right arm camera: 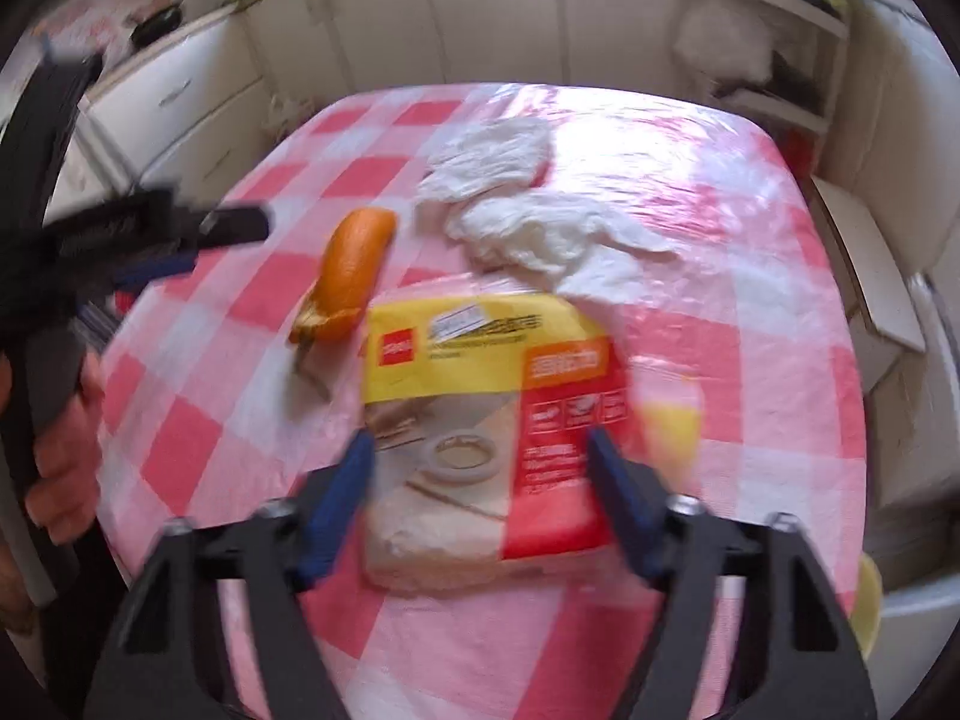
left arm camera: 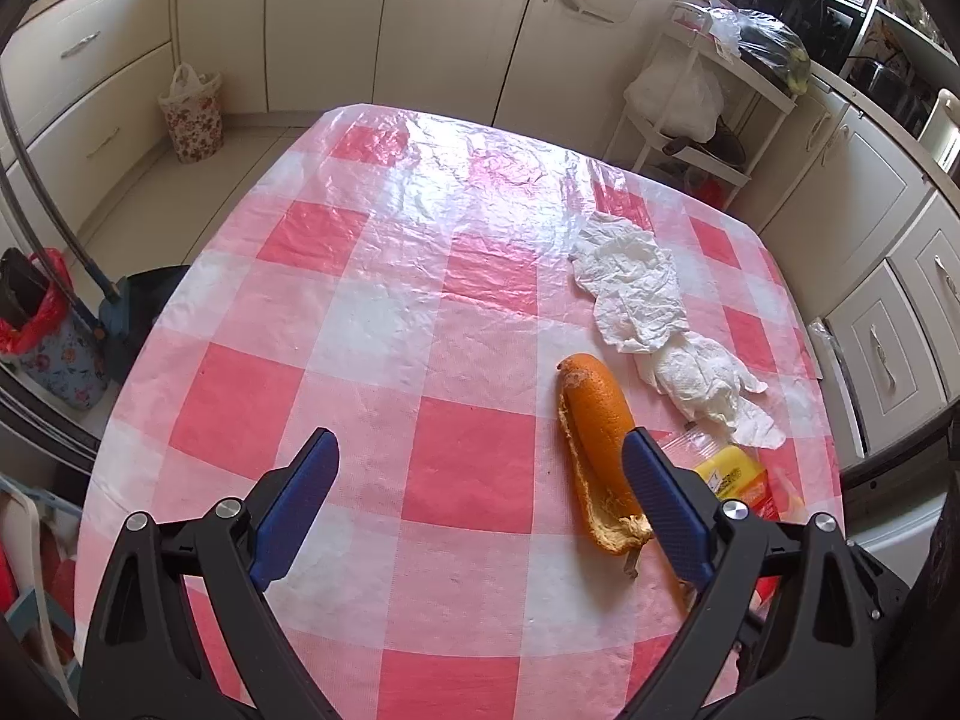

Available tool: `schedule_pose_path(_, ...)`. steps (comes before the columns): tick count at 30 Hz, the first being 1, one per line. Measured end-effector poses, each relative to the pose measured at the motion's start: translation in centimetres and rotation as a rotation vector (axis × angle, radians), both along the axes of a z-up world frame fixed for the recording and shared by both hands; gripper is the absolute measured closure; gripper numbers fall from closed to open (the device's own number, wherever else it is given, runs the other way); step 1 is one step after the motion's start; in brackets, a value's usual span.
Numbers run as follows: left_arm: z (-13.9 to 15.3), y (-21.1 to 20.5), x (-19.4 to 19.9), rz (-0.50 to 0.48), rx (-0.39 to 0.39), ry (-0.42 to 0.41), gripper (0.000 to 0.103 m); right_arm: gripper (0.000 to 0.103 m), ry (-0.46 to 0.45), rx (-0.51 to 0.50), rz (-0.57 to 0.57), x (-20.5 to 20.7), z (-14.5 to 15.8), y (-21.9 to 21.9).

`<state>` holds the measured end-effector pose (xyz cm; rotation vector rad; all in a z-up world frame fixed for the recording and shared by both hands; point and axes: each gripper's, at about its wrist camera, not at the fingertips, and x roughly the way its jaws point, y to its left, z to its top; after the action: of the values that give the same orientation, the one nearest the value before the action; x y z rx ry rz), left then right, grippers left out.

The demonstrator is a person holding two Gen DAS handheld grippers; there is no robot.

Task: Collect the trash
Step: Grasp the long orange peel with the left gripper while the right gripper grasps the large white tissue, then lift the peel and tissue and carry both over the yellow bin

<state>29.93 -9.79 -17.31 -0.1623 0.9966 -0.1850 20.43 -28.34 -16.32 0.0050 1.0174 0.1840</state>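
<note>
Orange peel point(left arm camera: 600, 414), tissue point(left arm camera: 636, 288) on checked table point(left arm camera: 360, 312) | kitchen | both tongs apart

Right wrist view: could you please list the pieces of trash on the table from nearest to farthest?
Yellow and red wrapper between the open fingers of the right gripper → orange peel → crumpled white tissue.

Glossy, crinkled plastic over the red-and-white checked table cover point(left arm camera: 384, 312) ahead of both tools. Dimpled, faintly shiny orange peel point(left arm camera: 600, 414) by the left gripper point(left arm camera: 480, 450), rough pale pith along its edge. Soft, creased white paper towel point(left arm camera: 636, 282) beyond. Slick printed plastic wrapper point(right arm camera: 480, 360) between the right gripper point(right arm camera: 480, 450) fingers. Textured matt blue pads point(left arm camera: 300, 492), matt black plastic arms, bright metal screws.
</note>
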Motion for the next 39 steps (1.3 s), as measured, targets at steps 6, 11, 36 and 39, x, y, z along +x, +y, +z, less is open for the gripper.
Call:
schedule_pose_path(6,-0.1,-2.4,0.2,-0.052,0.016,-0.004,0.011,0.103,0.016,0.032,-0.036,-0.4,0.3,-1.4)
schedule_pose_path(11,-1.3,-5.2,1.1,-0.088,0.078,0.003,0.019,0.102,-0.016,0.067,-0.136,-2.2,1.0,-3.6)
schedule_pose_path(36,-0.7,0.2,-3.3,-0.164,0.015,0.009,0.083,0.091,0.006,-0.067,0.053,12.4,-0.9,-0.9)
schedule_pose_path(39,-0.1,0.2,-3.8,-0.171,-0.009,0.002,0.083,0.092,-0.001,-0.015,0.046,10.8,0.2,-1.7)
